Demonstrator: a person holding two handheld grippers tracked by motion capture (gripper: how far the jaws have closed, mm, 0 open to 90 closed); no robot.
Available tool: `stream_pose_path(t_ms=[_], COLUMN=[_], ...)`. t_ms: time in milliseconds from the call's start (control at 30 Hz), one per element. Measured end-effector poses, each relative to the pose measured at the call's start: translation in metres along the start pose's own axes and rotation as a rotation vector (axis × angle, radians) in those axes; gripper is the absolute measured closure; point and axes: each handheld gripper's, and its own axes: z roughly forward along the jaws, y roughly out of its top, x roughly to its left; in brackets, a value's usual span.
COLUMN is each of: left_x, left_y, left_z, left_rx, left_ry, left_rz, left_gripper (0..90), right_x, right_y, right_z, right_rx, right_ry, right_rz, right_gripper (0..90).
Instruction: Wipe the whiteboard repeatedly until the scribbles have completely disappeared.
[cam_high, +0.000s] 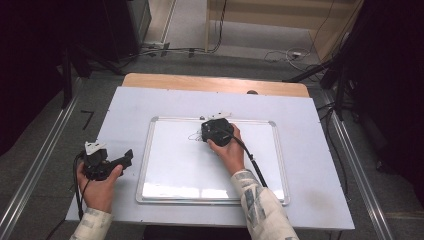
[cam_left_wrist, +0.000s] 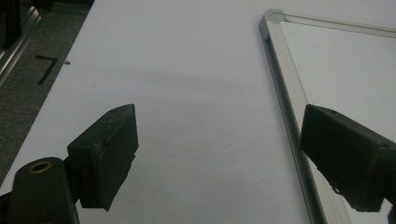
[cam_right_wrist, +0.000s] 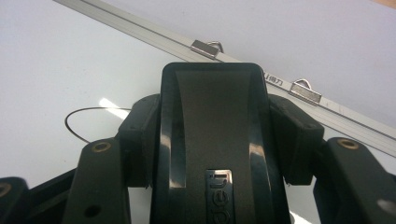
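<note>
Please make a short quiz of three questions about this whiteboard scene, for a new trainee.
1. True or false: the right gripper is clamped on a black eraser over the whiteboard.
2. Where does the left gripper stand? A) on the whiteboard; B) on the white table sheet, beside the whiteboard's left frame; C) off the table.
3. Fill in: on the whiteboard, next to the eraser, there is a dark drawn ____.

Key
1. True: both jaws press the eraser's sides.
2. B: its jaws stand wide apart with nothing between them.
3. Line: a thin curved pen mark, still not wiped.
</note>
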Motion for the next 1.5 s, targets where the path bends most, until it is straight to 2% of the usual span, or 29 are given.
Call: stream_pose_path(t_ms=[1133,1500], left_x=[0.000,0.000], left_y=[0.000,0.000], left_z=[0.000,0.000], left_rx=[-0.001,-0.002], left_ry=[-0.005,-0.006], left_rz=[-0.002,-0.002], left_gripper=[12.7,12.7], right_x=[0.029,0.042], right_y=[0.010,0.015], right_z=[0.009,0.013], right_rx=[0.002,0.002], right_ry=[0.032,0.046], right_rz=[-0.039,-0.052], right_gripper=[39.3,39.3])
